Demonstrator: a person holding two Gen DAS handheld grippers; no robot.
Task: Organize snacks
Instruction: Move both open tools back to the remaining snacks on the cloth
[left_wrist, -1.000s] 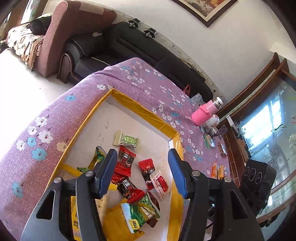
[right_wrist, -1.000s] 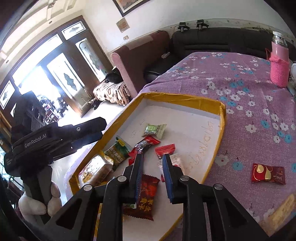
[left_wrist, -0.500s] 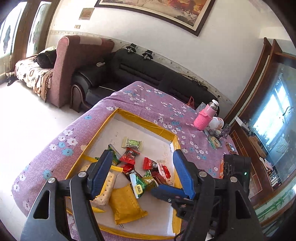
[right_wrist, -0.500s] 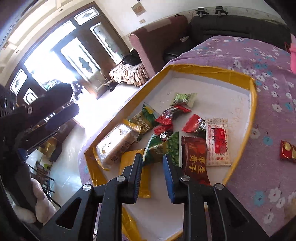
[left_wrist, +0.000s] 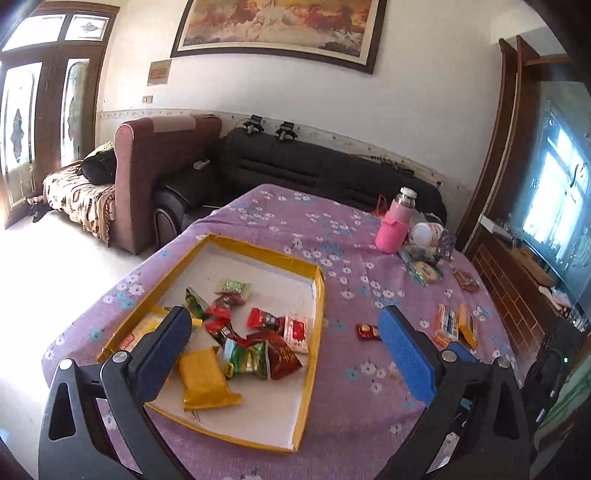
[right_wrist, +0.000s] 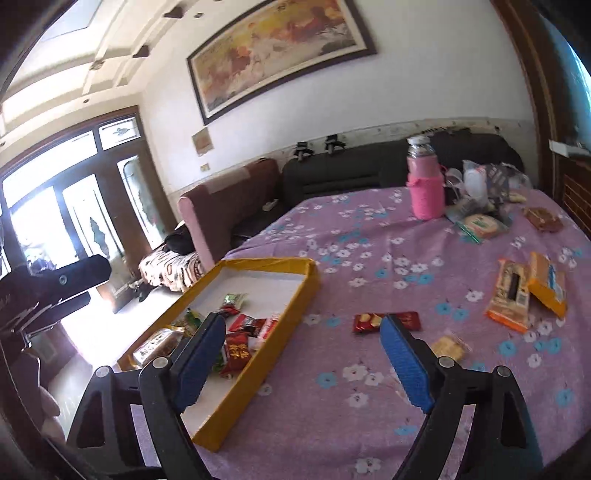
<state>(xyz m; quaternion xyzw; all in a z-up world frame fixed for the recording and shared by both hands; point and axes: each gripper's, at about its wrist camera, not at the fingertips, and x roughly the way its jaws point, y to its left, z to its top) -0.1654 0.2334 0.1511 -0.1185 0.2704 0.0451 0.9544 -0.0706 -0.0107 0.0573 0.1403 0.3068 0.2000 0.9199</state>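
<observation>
Hovering above bench (right_wrist: 369, 229): left gripper (left_wrist: 284, 354) and right gripper (right_wrist: 303, 358), fingers released, nothing held. Most snacks (left_wrist: 255, 343) piled in yellow-rimmed tray (left_wrist: 319, 295) at left edge; red packet (right_wrist: 386, 321) stranded outside, just beside tray. Risk judged: flat slippery wrapper skidded or cloth pinched if fingers are lowered skewed.

A black sofa (left_wrist: 325, 173) stands against the white wall. Above the sofa hangs a framed painting (left_wrist: 280, 26). Left of the sofa stands a maroon armchair (left_wrist: 159, 166); beyond it, bright glass doors (left_wrist: 22, 125).
</observation>
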